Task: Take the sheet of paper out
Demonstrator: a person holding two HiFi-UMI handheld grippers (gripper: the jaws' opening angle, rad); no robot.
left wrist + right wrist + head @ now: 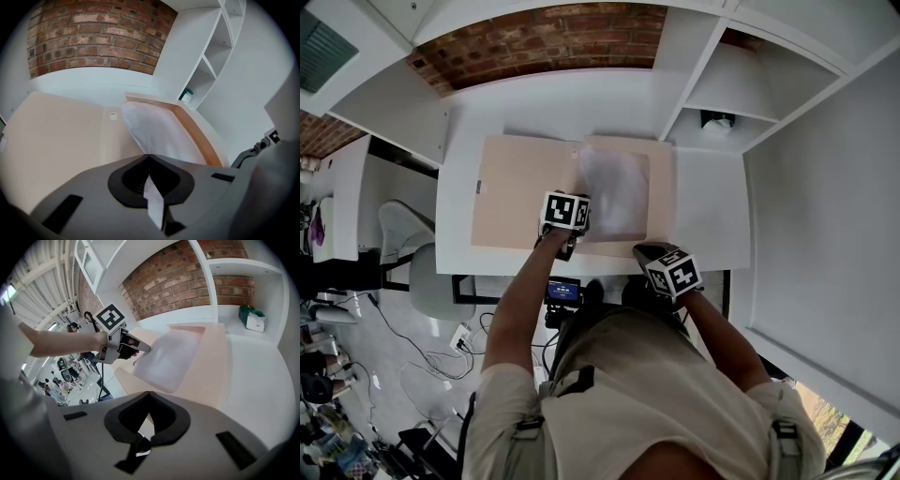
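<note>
Head view: an open folder lies on the white table, with the sheet on its right half. The left gripper is at the sheet's near left edge, and the right gripper hangs over the table's near edge.

Left gripper view: the jaws are clenched on the sheet, paper pinched between them.

Right gripper view: the jaws are closed together, empty, short of the sheet.

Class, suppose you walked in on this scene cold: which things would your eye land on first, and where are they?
A white sheet of paper curls up from the right half of an open beige folder lying on the white desk, pinched at its near corner by the left tool. Behind the desk runs a red brick wall.
</note>
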